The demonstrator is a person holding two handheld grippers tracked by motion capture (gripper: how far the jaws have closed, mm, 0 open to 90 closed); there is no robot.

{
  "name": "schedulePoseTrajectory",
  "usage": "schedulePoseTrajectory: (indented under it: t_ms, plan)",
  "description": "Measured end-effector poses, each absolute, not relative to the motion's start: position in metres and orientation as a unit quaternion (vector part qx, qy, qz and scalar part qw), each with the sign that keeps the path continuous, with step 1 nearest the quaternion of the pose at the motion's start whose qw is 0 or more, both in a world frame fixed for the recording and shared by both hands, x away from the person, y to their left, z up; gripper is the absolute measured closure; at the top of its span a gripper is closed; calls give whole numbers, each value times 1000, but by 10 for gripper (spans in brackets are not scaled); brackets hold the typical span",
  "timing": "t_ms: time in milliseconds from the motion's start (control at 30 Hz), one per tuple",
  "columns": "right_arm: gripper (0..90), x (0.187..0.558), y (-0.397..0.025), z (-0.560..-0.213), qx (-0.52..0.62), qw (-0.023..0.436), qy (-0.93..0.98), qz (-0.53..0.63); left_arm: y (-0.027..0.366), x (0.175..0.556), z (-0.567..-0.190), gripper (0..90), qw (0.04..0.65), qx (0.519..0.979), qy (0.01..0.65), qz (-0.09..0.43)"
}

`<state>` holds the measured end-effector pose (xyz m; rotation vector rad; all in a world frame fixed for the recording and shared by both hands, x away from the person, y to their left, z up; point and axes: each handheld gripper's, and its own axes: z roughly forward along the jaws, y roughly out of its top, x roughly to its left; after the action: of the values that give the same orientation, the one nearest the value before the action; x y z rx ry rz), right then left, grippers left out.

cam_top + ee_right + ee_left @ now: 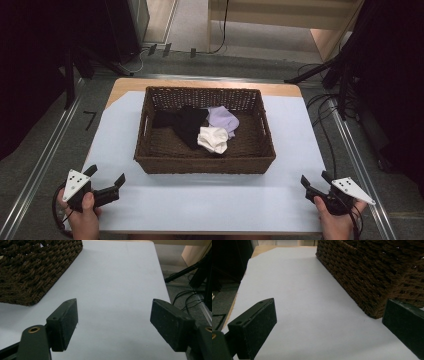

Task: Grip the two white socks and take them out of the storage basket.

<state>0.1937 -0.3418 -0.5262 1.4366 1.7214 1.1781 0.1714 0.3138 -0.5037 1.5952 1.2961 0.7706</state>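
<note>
A brown wicker basket (205,164) stands in the middle of the white-covered table (210,200). Inside it lie a black garment (182,122), a lilac cloth (223,118) and a white cloth (213,139). My left gripper (106,175) rests open at the table's front left corner, held by a hand, with nothing between its jaws. My right gripper (315,180) rests open at the front right corner, also empty. In the left gripper view the basket's corner (372,277) is ahead to the right of the gripper (329,322). In the right gripper view the basket (32,270) is at upper left of the gripper (113,325).
Beyond the table are dark stands (345,65), cables on the grey floor (325,107) and a wooden bench (285,20). Metal rails (45,155) run along both sides of the table.
</note>
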Motion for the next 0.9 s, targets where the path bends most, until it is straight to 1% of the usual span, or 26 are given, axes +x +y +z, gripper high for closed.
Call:
schedulePoseTrajectory:
  t_ms: [167, 267, 400, 533, 633, 833, 900]
  plan:
    - [235, 198, -342, -524, 545, 285, 657, 437, 316, 172, -504, 3, 463, 644, 528, 303]
    - [234, 203, -341, -521, 542, 262, 678, 422, 317, 172, -503, 3, 464, 645, 528, 300]
    - [233, 213, -337, -515, 524, 245, 718, 388, 317, 172, -503, 3, 466, 644, 530, 297]
    - [214, 224, -330, -505, 513, 222, 744, 365, 318, 172, -504, 3, 473, 640, 531, 292]
    - [213, 234, -323, -498, 496, 217, 769, 340, 319, 173, -504, 3, 472, 640, 532, 290]
    - [215, 252, -318, -484, 489, 222, 785, 308, 319, 173, -504, 3, 473, 640, 531, 291]
    - [219, 264, -316, -478, 482, 222, 794, 296, 319, 173, -504, 3, 473, 640, 531, 290]
